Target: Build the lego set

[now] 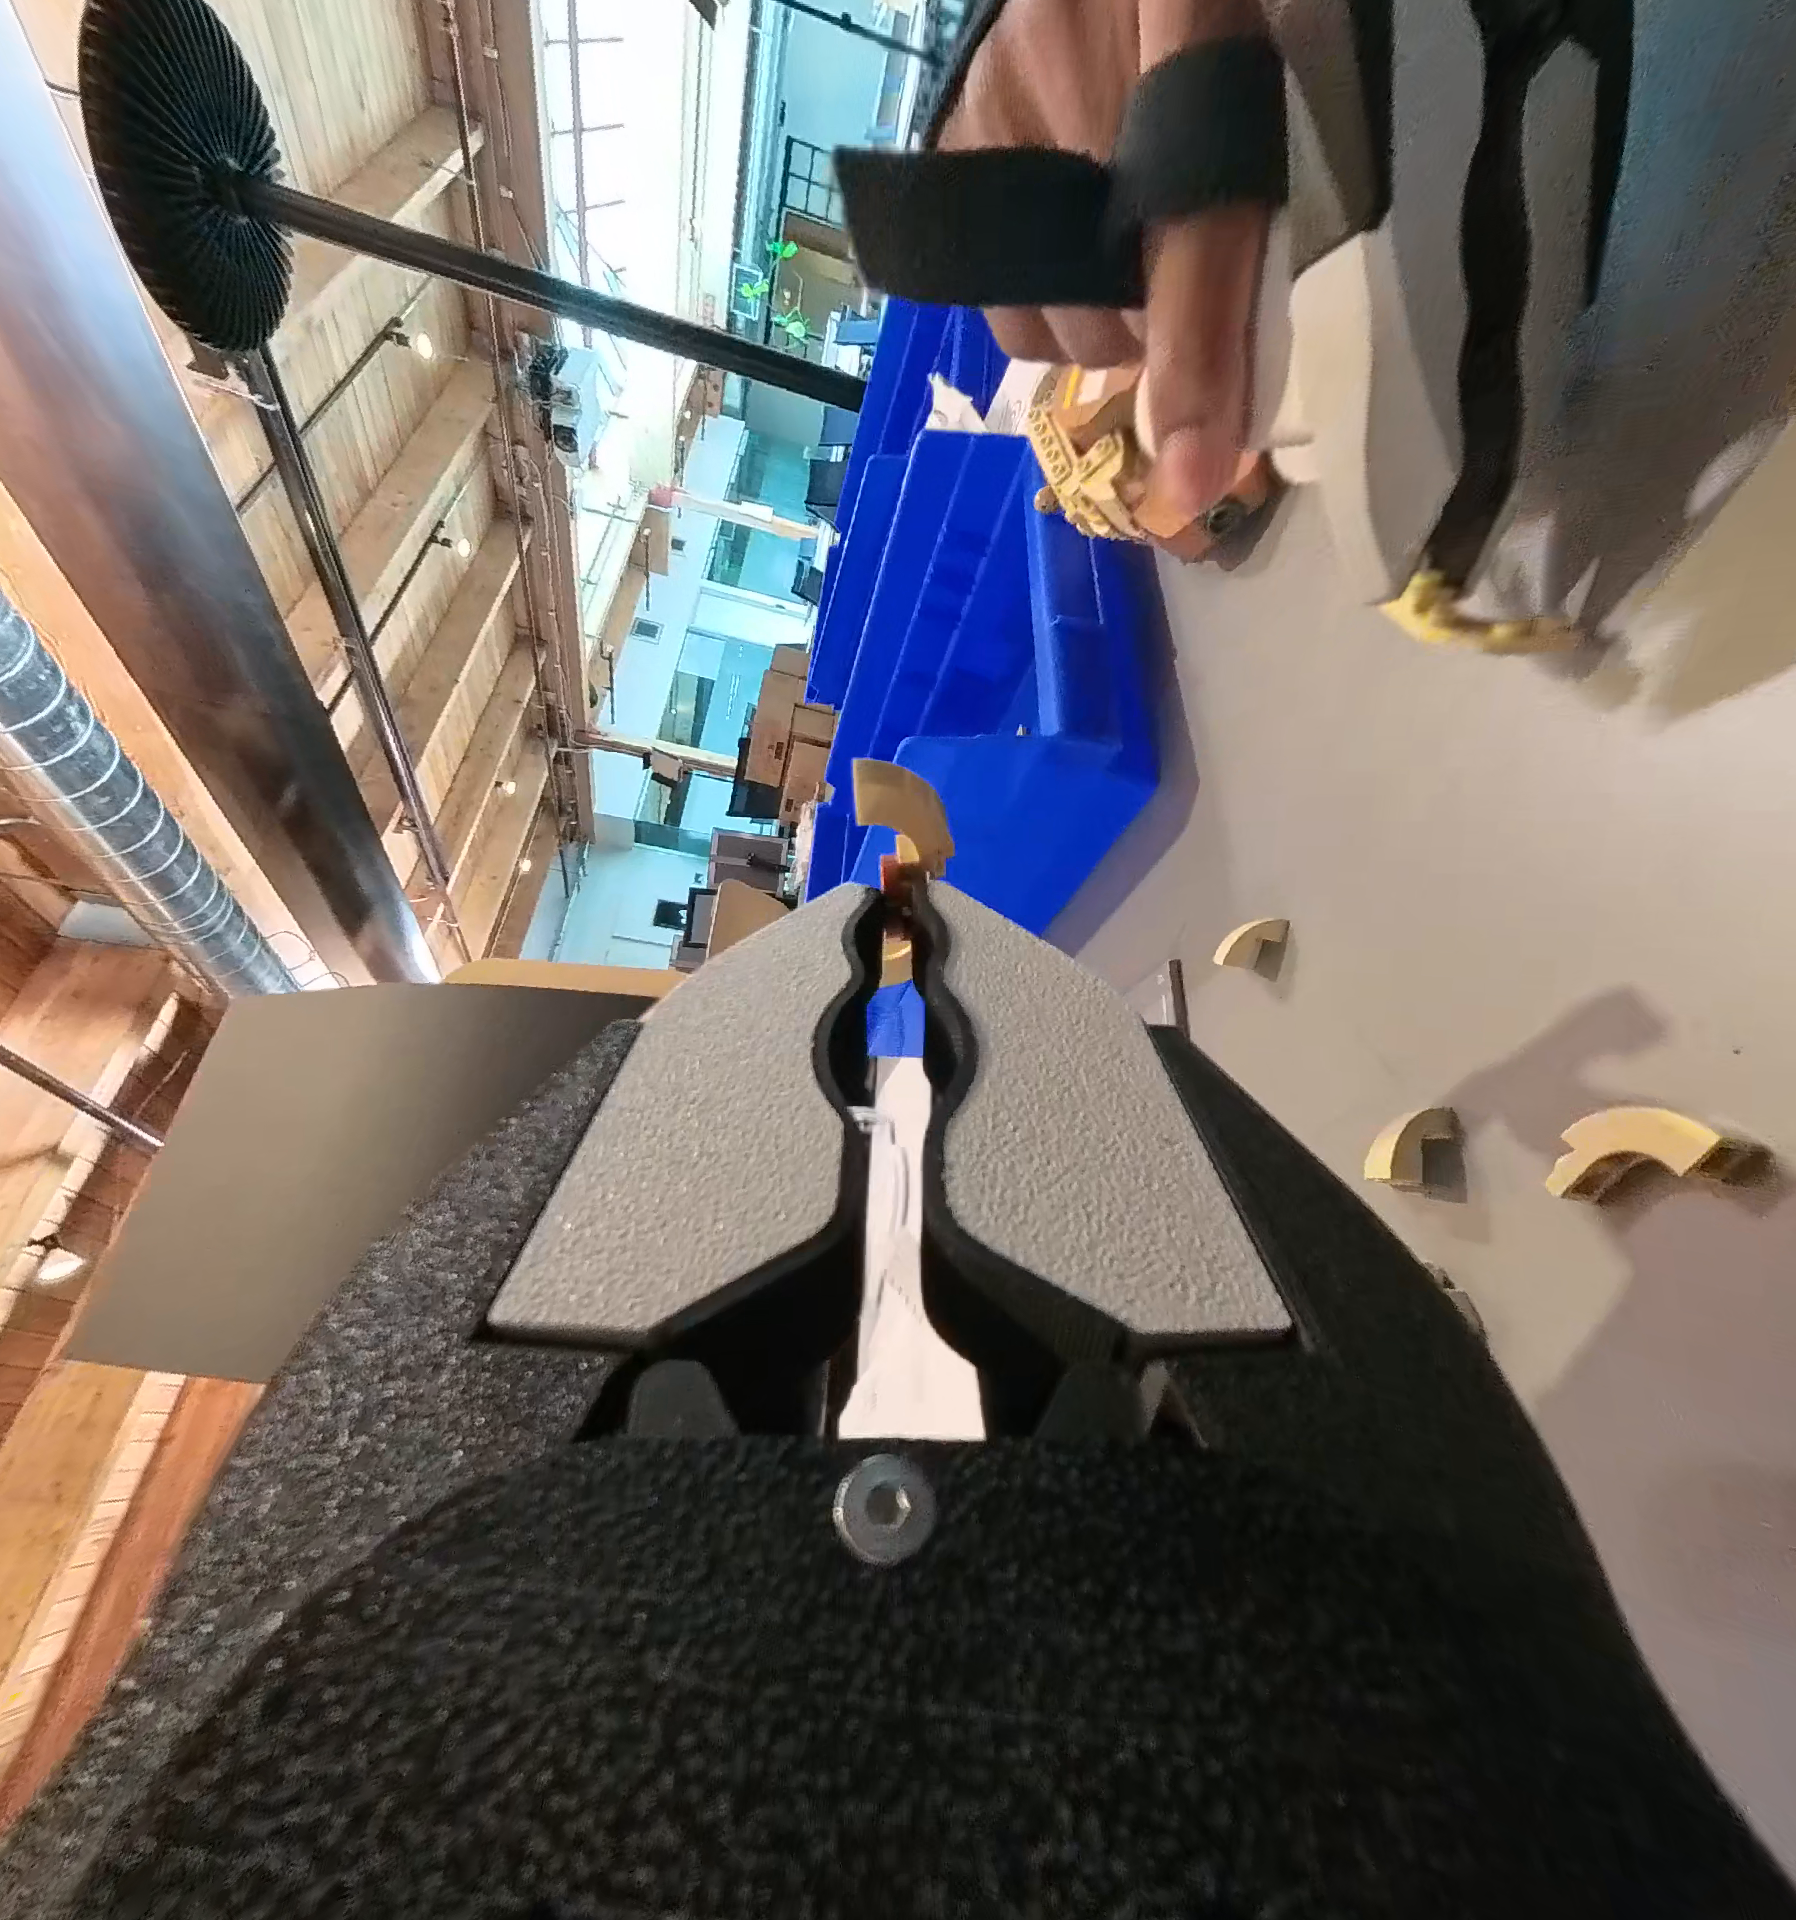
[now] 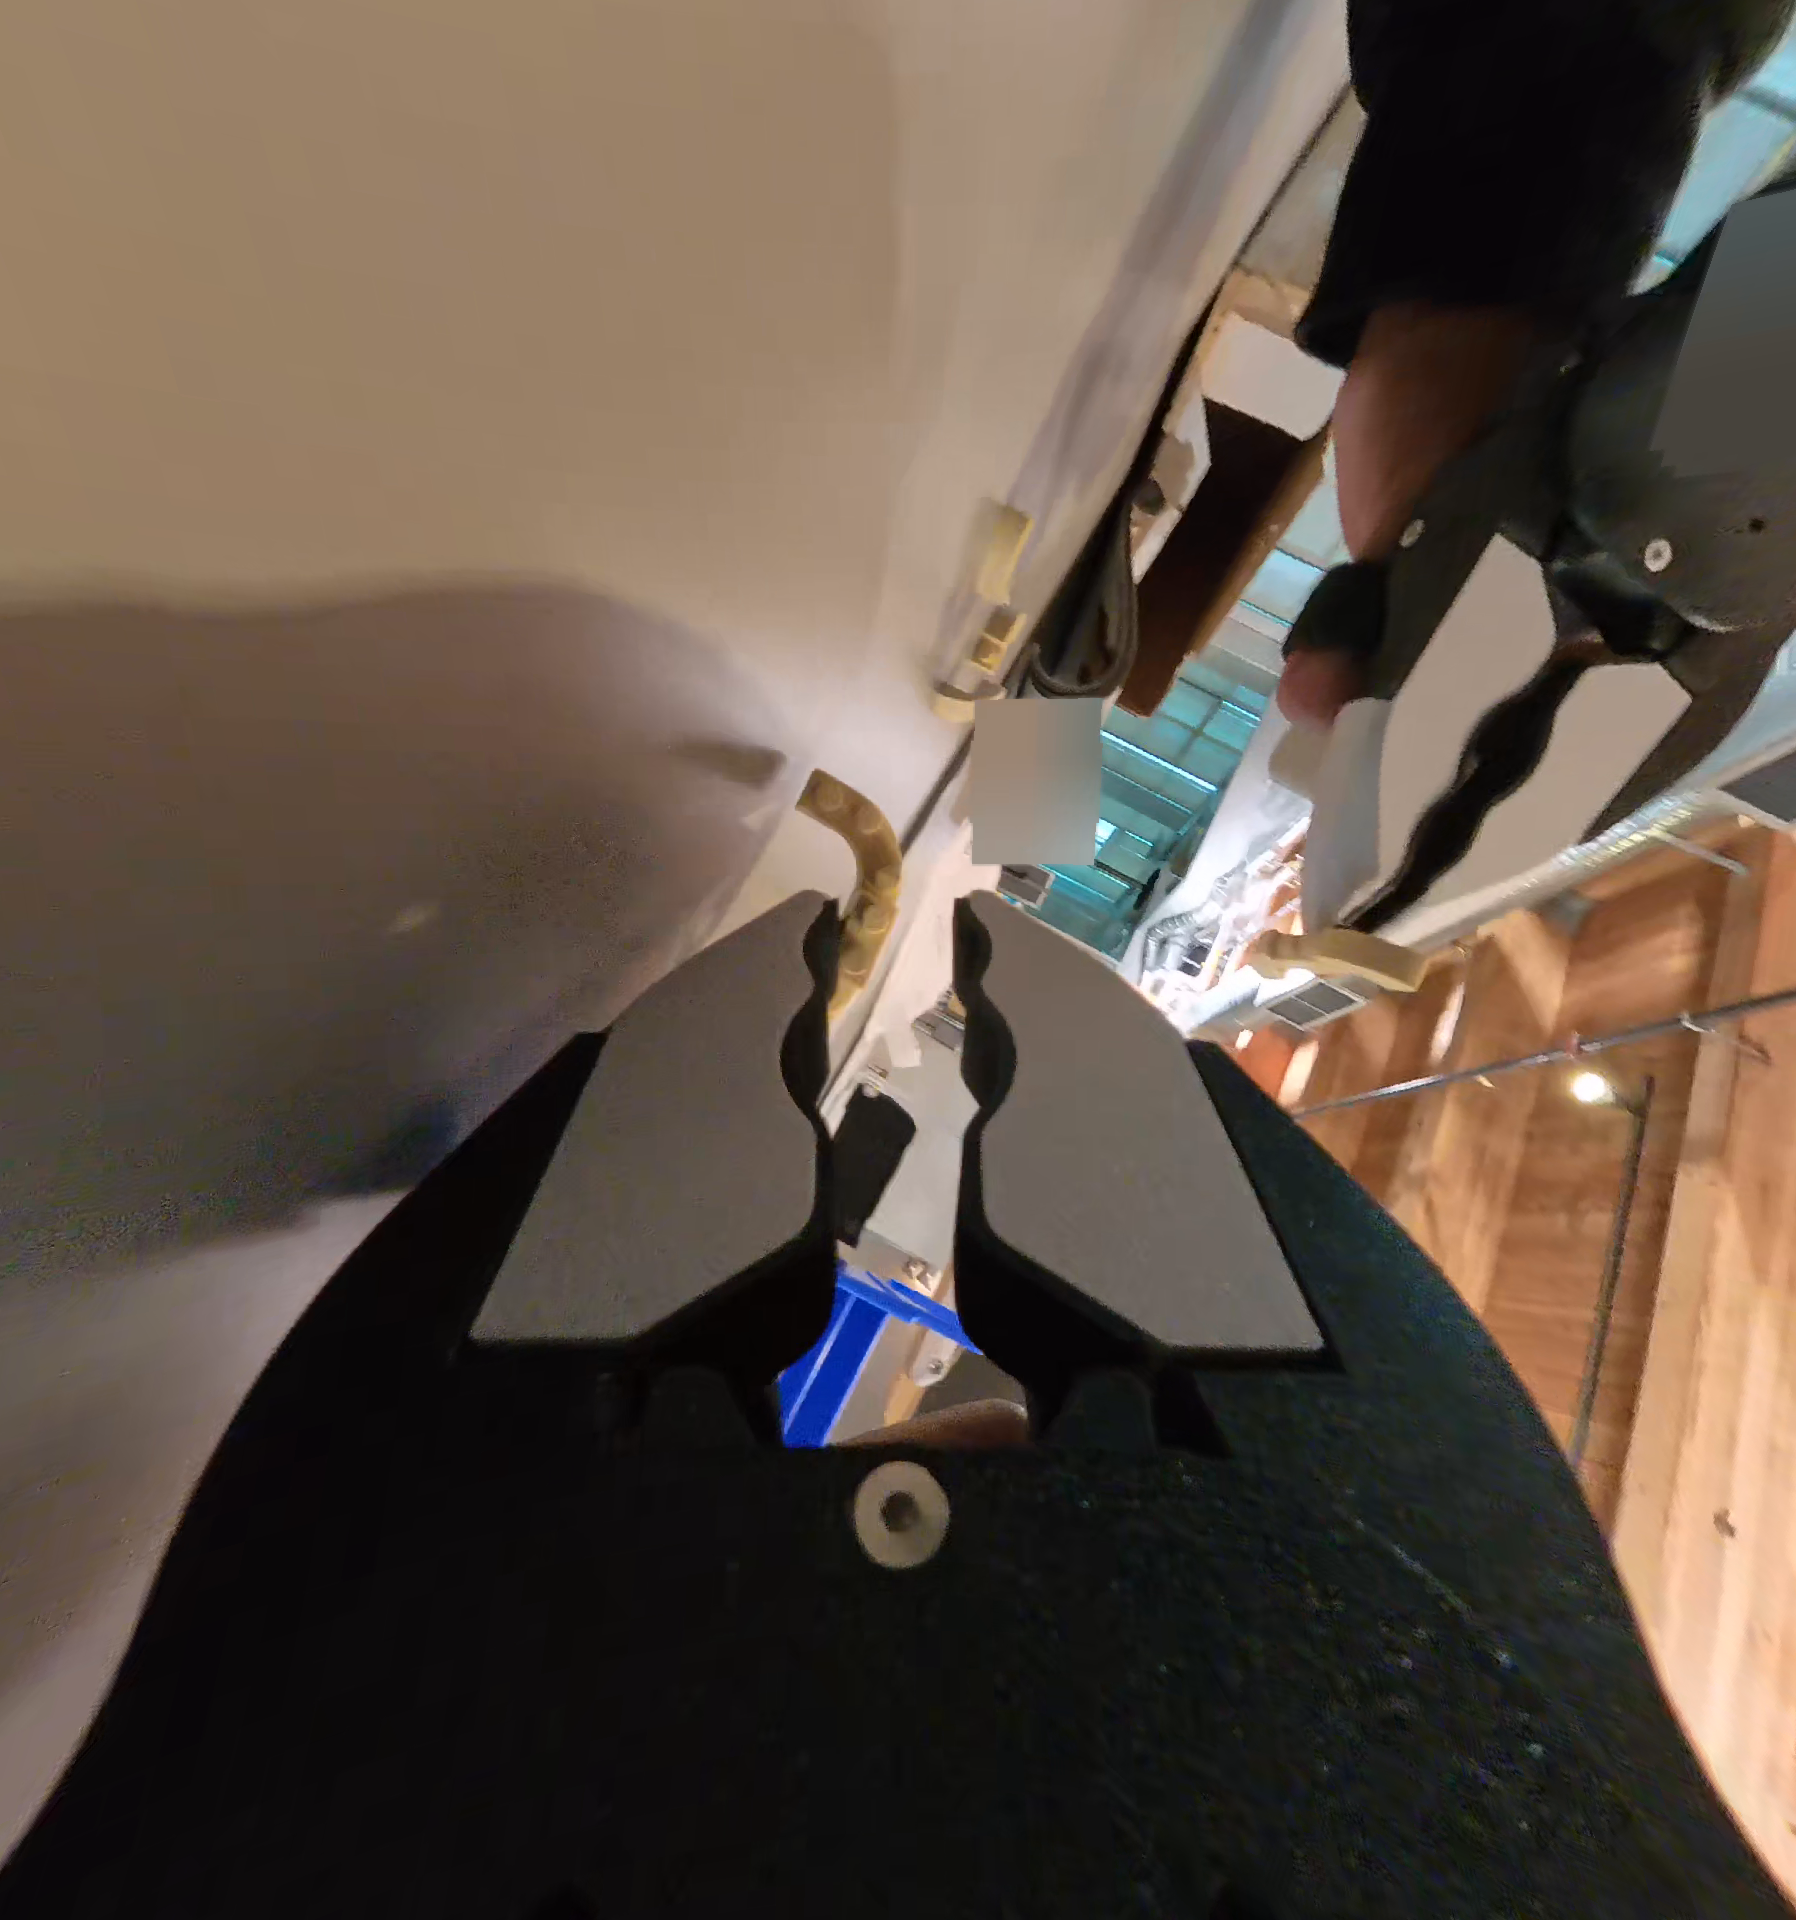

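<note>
The left gripper [image 1: 902,904] clamps a small tan curved toy-brick assembly [image 1: 909,821] at its fingertips, held above the white table [image 1: 1393,883]. The right gripper [image 2: 894,914] stands parted; a tan curved studded plastic plate [image 2: 863,883] lies just beside its left fingertip [image 2: 819,925].

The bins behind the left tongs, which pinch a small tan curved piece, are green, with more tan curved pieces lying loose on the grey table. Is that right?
Not quite: the bins are blue, not green, as the left wrist view shows. The rest holds: the left tongs pinch a small tan curved piece, and more tan curved pieces lie loose on the grey table.
</note>
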A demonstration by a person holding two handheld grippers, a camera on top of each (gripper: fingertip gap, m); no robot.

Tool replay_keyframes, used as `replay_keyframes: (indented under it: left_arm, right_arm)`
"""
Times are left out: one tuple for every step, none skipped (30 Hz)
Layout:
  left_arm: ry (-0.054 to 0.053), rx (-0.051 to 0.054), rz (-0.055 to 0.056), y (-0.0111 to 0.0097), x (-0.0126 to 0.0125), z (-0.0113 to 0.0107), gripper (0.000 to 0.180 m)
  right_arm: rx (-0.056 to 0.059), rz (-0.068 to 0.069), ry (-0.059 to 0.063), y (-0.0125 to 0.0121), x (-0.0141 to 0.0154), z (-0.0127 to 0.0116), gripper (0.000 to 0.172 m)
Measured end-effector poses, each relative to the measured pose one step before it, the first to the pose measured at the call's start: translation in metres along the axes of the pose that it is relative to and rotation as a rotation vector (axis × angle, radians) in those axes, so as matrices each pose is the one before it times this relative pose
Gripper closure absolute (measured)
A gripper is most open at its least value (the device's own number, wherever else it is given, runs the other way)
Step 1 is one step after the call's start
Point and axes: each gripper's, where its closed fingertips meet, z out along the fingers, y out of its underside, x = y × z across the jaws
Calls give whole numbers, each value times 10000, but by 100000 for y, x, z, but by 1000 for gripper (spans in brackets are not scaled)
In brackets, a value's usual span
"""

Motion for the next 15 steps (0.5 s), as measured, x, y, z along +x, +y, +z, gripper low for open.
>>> replay_keyframes:
  left_arm:
    - [-14, -14, 73, -107, 2, 29, 176]
    - [-1, 22, 22, -152, 5, 10, 176]
    - [4, 42, 6, -168, 10, 6, 176]
    - [15, 29, 25, -144, 39, 22, 176]
    - [14, 5, 45, -103, 60, 31, 176]
    - [19, 4, 29, -84, 72, 43, 176]
    - [42, 13, -6, -93, 105, 43, 176]
    - [40, 17, -20, -69, 116, 56, 176]
    - [31, 19, -30, -83, 103, 62, 176]
    - [40, 27, -25, -82, 119, 63, 176]
    - [27, 27, -7, -78, 121, 58, 176]
    - [32, 18, 2, -62, 137, 76, 176]
    - [27, 17, 6, -72, 123, 57, 176]
    - [23, 17, 15, -73, 123, 50, 176]
    - [14, 1, 29, -47, 88, 33, 176]
  right_arm:
    - [120, 119, -209, -357, -326, -334, 148]
    - [112, 199, -214, -321, -288, -371, 146]
    - [72, 258, -119, -213, -99, -407, 146]
    - [45, 329, -68, -125, 36, -452, 146]
    - [48, 398, -58, -93, 103, -479, 146]
    - [25, 534, -73, -29, 142, -484, 147]
    - [-27, 763, -128, 90, 175, -445, 149]
    - [-83, 1034, -219, 203, 186, -358, 152]
    - [-96, 1300, -364, 266, 111, -235, 153]
    - [-106, 1568, -417, 304, 189, -61, 154]
    - [-80, 1604, -578, 252, 82, 54, 154]
    - [84, 1357, -724, 12, -115, 111, 154]
    - [59, 1040, -710, 0, -121, 177, 154]
    - [-55, 645, -663, 86, -91, 262, 154]
    - [-115, 353, -479, 114, 114, 319, 153]
